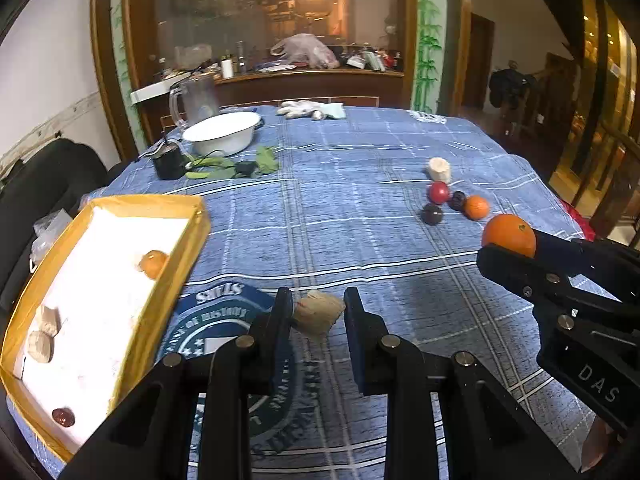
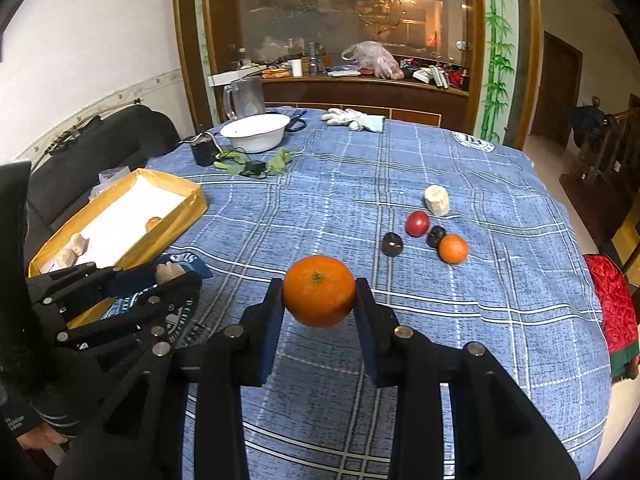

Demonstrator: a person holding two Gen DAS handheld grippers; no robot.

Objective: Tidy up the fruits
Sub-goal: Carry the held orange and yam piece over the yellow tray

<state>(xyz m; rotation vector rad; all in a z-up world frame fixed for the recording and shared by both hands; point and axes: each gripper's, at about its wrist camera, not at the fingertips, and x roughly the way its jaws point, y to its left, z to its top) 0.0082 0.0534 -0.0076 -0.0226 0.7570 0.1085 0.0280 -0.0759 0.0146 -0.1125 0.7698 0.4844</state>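
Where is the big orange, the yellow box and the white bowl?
big orange [image 2: 319, 296]: right wrist view, middle of peel.
yellow box [image 1: 185, 256]: left wrist view, right wall.
white bowl [image 1: 224, 141]: left wrist view, outer side.

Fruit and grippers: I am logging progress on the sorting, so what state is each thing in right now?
Left gripper: shut on the pale fruit piece, above the cloth.
Right gripper: shut on the large orange, lifted.
Yellow box: open, holding a few pieces.
Small orange: loose on the table.
White bowl: upright.
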